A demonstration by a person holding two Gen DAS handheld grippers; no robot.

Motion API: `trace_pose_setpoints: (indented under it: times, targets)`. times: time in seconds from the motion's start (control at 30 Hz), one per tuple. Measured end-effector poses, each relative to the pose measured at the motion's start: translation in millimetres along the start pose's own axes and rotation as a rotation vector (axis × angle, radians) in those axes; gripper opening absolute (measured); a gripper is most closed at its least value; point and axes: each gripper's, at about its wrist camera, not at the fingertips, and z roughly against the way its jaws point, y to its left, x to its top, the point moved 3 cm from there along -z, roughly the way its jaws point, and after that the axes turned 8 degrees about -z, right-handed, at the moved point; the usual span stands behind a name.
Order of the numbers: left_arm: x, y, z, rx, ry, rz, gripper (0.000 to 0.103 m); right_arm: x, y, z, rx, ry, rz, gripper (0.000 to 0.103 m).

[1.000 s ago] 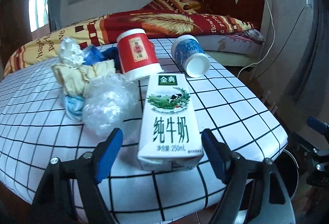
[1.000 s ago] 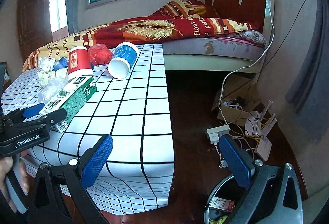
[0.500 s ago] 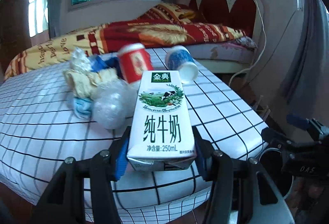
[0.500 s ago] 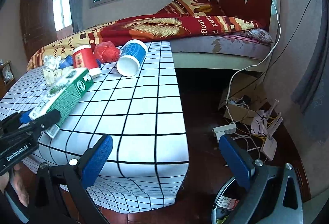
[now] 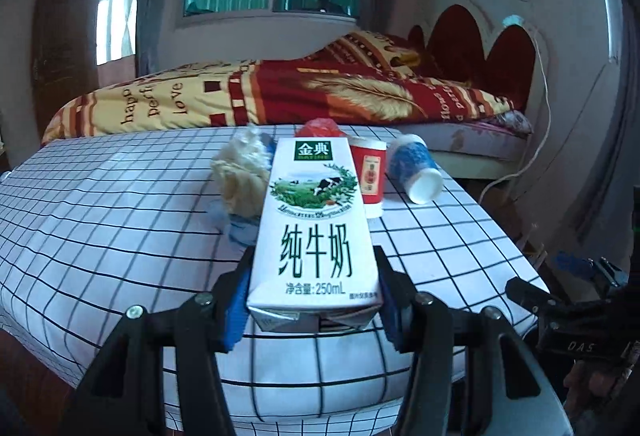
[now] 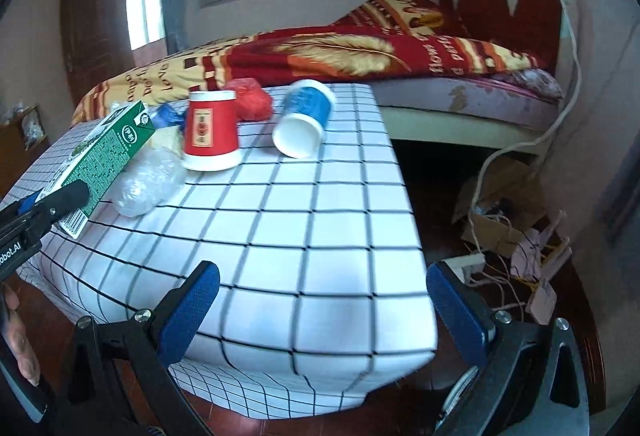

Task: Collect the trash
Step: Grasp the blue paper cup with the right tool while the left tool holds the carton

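Observation:
My left gripper (image 5: 312, 276) is shut on the base of a white and green milk carton (image 5: 316, 228), its blue pads pressing both sides. In the right wrist view the carton (image 6: 106, 152) hangs tilted above the checked table (image 6: 320, 216) at its left side. Behind it lie crumpled tissue (image 5: 244, 172), a clear plastic wad (image 6: 146, 180), an upside-down red cup (image 6: 210, 132), a red bag (image 6: 252, 102) and a blue cup (image 6: 306, 118) on its side. My right gripper (image 6: 320, 300) stands open over the table's near corner, nothing between its fingers.
A bed with a red and yellow quilt (image 6: 320, 52) runs behind the table. On the floor to the right lie torn cardboard (image 6: 500, 204), a power strip (image 6: 464, 262) and a white cable (image 6: 520, 152). A bin's rim (image 6: 460, 392) shows under the right gripper.
The left jaws closed on the milk carton and lifted it off the table, back toward me. The right gripper swung left, so more of the table fills its view.

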Motion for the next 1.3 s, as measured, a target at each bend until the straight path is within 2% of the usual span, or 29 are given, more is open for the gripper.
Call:
trace_pose_setpoints:
  times: [0.23, 0.37, 0.57, 0.67, 0.73, 0.9, 1.0, 1.13, 1.3]
  targets:
    - [-1.4, 35.6, 1.1, 0.066, -0.007, 0.058, 0.055, 17.3, 23.4, -17.3, 0.050, 0.008, 0.006, 0.103]
    - [-3.4, 63.4, -2.6, 0.116, 0.002, 0.095, 0.055, 31.8, 28.1, -30.2, 0.048, -0.001, -0.002, 0.103]
    - [-2.6, 96.2, -24.8, 0.154, 0.026, 0.135, 0.055, 70.2, 27.6, -75.5, 0.019, 0.036, -0.040, 0.103]
    - [-4.2, 105.7, -32.5, 0.162, 0.031, 0.154, 0.055, 90.3, 22.6, -101.3, 0.032, 0.066, -0.082, 0.102]
    - [-5.3, 109.6, -37.6, 0.163, 0.039, 0.162, 0.055, 101.2, 23.0, -117.0, 0.041, 0.083, -0.090, 0.094]
    - [-6.4, 115.4, -49.6, 0.173, 0.064, 0.164, 0.055, 114.4, 28.5, -145.2, 0.024, 0.112, -0.069, 0.086]
    - [-4.7, 116.5, -50.8, 0.171, 0.072, 0.155, 0.055, 114.3, 28.9, -153.6, 0.030, 0.131, -0.054, 0.058]
    - [-2.0, 115.7, -41.0, 0.161, 0.059, 0.150, 0.055, 112.9, 28.5, -136.5, 0.046, 0.086, -0.033, 0.057]
    - [3.1, 98.3, -20.4, 0.136, 0.027, 0.121, 0.055, 99.4, 28.9, -91.4, 0.033, 0.012, 0.028, 0.057]
